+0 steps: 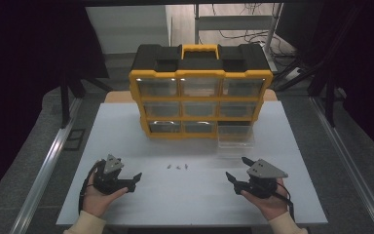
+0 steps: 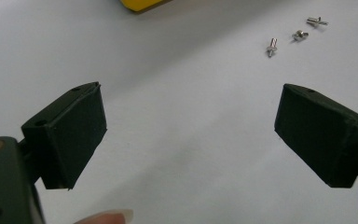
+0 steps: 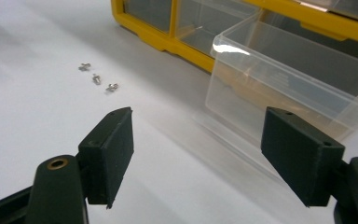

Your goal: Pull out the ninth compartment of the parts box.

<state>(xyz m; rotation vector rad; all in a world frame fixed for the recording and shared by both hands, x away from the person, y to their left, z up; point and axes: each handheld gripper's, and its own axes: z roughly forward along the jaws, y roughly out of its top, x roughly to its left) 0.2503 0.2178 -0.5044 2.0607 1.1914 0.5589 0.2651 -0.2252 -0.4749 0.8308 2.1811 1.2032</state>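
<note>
Three small silver screws (image 1: 177, 166) lie in a row on bare white table (image 1: 126, 136), midway between both grippers, well apart from every table edge; the pulled-out clear drawer (image 1: 234, 138) sits at their 2 o'clock, below the yellow organiser (image 1: 200, 95). The left gripper (image 1: 135, 181) at 8 o'clock and right gripper (image 1: 233, 176) at 4 o'clock both stand wide, holding nothing.

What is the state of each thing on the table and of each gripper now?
Organizer cabinet: upright, bottom-right slot empty.
Clear drawer: pulled out, resting on the table, looks empty.
Three screws: loose on the table, untouched.
Left gripper: open, holding nothing.
Right gripper: open, holding nothing.
</note>
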